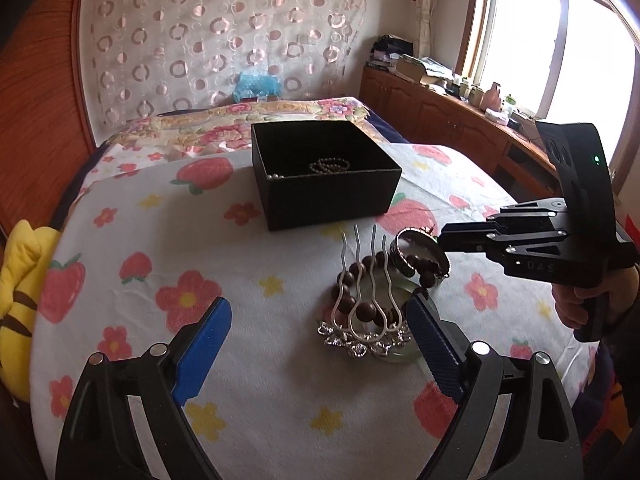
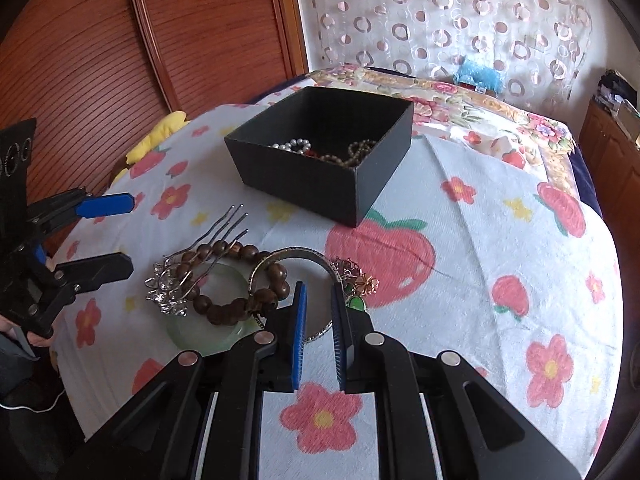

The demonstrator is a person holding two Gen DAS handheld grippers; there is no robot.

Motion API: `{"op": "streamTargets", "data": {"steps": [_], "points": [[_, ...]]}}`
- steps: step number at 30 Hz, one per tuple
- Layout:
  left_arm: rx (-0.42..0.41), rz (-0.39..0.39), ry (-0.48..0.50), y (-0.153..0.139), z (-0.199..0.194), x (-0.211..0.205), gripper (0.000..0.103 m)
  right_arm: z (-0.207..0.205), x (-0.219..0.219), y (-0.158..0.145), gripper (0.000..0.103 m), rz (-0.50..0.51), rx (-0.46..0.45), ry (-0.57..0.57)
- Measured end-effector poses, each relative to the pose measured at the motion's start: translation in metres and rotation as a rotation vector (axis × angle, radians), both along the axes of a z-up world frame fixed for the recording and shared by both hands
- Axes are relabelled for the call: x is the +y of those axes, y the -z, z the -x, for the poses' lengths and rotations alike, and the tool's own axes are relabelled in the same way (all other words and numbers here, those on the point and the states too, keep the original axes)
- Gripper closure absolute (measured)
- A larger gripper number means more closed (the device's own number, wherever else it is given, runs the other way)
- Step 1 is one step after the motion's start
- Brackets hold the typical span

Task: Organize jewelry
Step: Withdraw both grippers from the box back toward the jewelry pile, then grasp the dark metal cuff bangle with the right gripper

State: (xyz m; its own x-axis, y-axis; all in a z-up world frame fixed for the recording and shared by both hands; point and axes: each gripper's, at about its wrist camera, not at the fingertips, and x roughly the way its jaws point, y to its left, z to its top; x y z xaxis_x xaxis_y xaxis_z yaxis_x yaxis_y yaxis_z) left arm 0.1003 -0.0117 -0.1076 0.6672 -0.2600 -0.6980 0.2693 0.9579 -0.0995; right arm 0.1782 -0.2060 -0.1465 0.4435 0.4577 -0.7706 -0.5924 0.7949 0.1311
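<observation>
Home bedroom: quilted bed (image 1: 304,114), curtained window (image 1: 560,40).

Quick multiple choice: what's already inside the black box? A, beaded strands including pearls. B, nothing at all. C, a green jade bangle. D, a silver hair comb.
A: the right wrist view shows a pearl strand and other beaded strands lying inside the black box, while the hair comb and jade bangle lie outside on the cloth.

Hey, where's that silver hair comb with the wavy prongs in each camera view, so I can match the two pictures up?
Left wrist view: the silver wavy-pronged hair comb lies lower centre, prongs pointing up toward the open black box, across the brown wooden bead bracelet.
Right wrist view: the comb lies left of centre, prongs pointing up-right.
Shared landmark: the black box, beyond the comb in both.
</observation>
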Motion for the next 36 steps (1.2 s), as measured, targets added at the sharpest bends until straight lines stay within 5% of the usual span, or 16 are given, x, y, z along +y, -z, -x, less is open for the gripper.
{"op": "streamTargets", "data": {"steps": [9,16,36], "points": [[0.007,0.002,-0.006,0.003,0.0,0.0,0.017,-0.005,0.004,0.01,0.089,0.064,0.009,0.0],[0.009,0.004,-0.009,0.004,-0.001,0.001,0.017,-0.003,0.003,0.01,0.099,0.081,-0.004,-0.009],[0.017,-0.007,0.0,0.007,-0.001,-0.005,0.017,0.024,-0.006,-0.018,0.1,0.178,-0.178,-0.005]]}}
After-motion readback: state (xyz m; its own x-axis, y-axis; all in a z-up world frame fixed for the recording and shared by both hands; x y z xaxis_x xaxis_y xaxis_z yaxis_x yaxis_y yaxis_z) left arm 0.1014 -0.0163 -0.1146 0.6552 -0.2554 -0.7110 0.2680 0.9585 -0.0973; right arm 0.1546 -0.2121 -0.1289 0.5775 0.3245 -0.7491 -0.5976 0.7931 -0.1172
